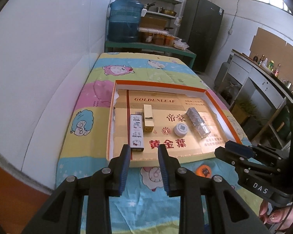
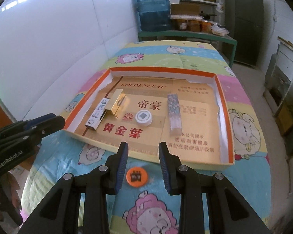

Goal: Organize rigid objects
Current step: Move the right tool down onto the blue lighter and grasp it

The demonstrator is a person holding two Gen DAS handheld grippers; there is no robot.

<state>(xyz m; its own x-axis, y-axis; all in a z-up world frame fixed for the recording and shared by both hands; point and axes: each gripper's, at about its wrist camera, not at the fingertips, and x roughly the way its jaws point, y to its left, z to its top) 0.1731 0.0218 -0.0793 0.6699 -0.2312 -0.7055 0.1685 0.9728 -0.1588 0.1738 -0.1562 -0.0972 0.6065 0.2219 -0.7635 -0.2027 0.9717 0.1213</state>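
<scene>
Rigid objects lie ahead of our grippers: our left gripper and right gripper both hang parted and empty over the quilt. Between our right fingers an orange disc lies on the quilt, outside the tray. Inside it lie a white box, gold box, round tin and silver bar.
</scene>
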